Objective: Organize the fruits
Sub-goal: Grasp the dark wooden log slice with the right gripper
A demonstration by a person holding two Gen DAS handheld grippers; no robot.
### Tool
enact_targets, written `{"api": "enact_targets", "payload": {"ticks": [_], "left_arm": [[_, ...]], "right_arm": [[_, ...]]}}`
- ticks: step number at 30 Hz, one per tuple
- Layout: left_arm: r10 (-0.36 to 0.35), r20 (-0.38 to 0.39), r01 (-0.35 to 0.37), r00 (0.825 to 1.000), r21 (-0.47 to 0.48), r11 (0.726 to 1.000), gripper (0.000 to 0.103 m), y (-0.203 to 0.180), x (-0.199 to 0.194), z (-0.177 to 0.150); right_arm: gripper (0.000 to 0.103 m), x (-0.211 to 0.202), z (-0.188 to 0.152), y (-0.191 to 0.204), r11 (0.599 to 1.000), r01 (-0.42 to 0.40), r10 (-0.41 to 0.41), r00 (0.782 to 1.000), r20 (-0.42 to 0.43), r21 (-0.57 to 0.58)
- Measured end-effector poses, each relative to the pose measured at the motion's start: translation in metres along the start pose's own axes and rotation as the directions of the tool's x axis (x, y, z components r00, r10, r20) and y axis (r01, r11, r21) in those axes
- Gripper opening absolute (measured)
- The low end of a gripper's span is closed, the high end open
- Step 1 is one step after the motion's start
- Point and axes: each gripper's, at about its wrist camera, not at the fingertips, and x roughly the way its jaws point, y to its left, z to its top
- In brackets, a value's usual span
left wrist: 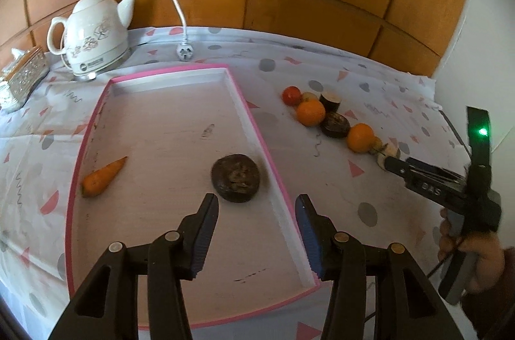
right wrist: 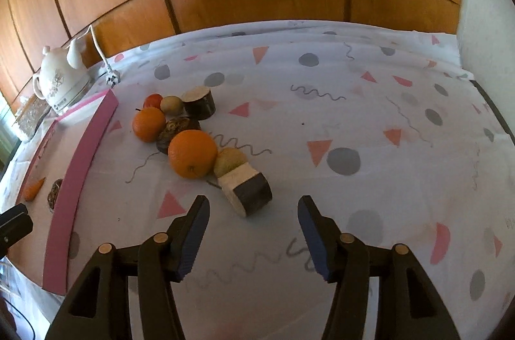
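With both jaws apart and empty, I'd centre my right gripper (right wrist: 254,238) over the cut eggplant piece (right wrist: 249,190) before closing, while the left gripper (left wrist: 257,238) waits above the tray (left wrist: 257,127).

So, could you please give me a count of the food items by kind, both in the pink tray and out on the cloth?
Oranges: 2
Tomato: 1
Greenish-brown round fruits: 2
Dark chunks with a pale cut face: 2
Dark brown discs: 2
Carrot: 1
Total: 10

carrot (left wrist: 102,177) in pink tray (left wrist: 257,127), oranges (right wrist: 192,153) outside
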Motion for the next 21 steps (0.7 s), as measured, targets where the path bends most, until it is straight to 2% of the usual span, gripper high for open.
{"api": "enact_targets", "payload": {"ticks": [8, 9, 11, 12, 18, 21], "left_arm": [[-0.017, -0.012, 0.017, 1.0, 0.03, 0.999, 0.051, -0.013, 0.004, 0.003], [-0.02, -0.012, 0.021, 1.0, 0.035, 0.999, 0.051, -0.015, 0.004, 0.003], [-0.028, -0.015, 0.029, 0.999, 0.046, 0.999, 0.051, -0.02, 0.005, 0.004], [-0.033, -0.016, 0.034, 0.999, 0.05, 0.998, 0.051, -0.022, 0.006, 0.004], [-0.059, -0.018, 0.06, 0.998, 0.06, 0.996, 0.051, -0.036, 0.01, 0.011], [-0.065, -0.026, 0.067, 0.998, 0.074, 0.995, 0.051, -0.046, 0.015, 0.014]], "right_arm": [[0.056, 0.016, 0.007, 0.004, 0.998, -0.001, 0.001, 1.0, -0.002, -0.065], [0.045, 0.017, 0.007, 0.005, 0.997, -0.006, 0.006, 1.0, -0.001, -0.071], [0.03, 0.018, 0.007, 0.006, 0.996, -0.003, 0.003, 1.0, -0.007, -0.086], [0.026, 0.018, 0.007, 0.005, 0.996, -0.004, 0.003, 1.0, -0.007, -0.085], [0.026, 0.01, 0.0, -0.006, 0.999, 0.018, -0.018, 1.0, 0.015, -0.04], [0.026, 0.007, -0.003, -0.011, 0.997, 0.064, -0.063, 0.997, 0.033, -0.032]]}}
